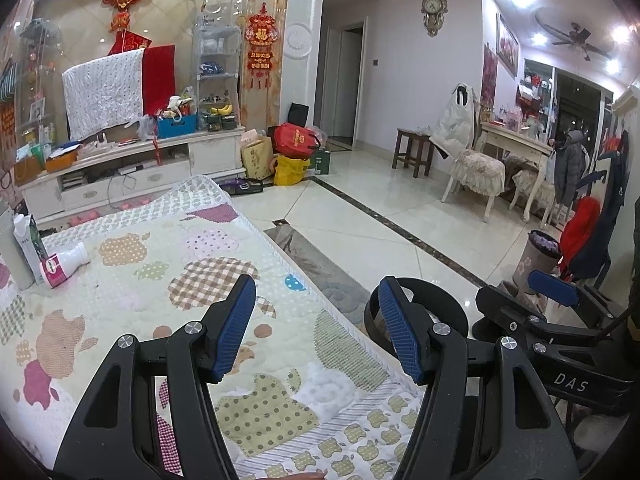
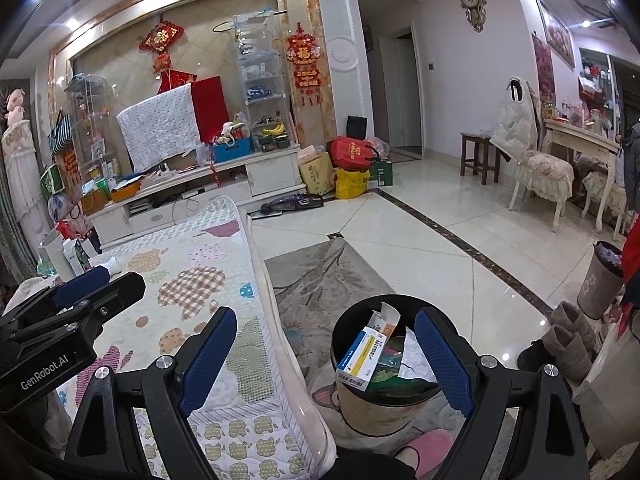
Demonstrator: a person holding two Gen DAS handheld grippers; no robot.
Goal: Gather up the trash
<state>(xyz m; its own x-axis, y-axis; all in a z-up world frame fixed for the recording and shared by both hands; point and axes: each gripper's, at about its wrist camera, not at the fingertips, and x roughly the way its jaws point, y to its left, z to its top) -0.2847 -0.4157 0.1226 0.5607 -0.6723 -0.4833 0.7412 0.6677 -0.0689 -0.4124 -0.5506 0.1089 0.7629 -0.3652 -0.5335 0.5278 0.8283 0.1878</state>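
A white bottle with a pink label lies on its side on the quilted table at the far left, next to a white-and-green carton. My left gripper is open and empty over the table's right edge. My right gripper is open and empty above a black-rimmed trash bin on the floor. The bin holds a blue-and-white box, an orange-and-white box and white wrappers. The bin's rim also shows in the left wrist view. The right gripper shows at the right of the left wrist view.
A grey rug lies under the bin beside the table. A pink slipper is by the bin. Brown boots and a second patterned bin stand at right. A TV cabinet, bags and chairs are farther off.
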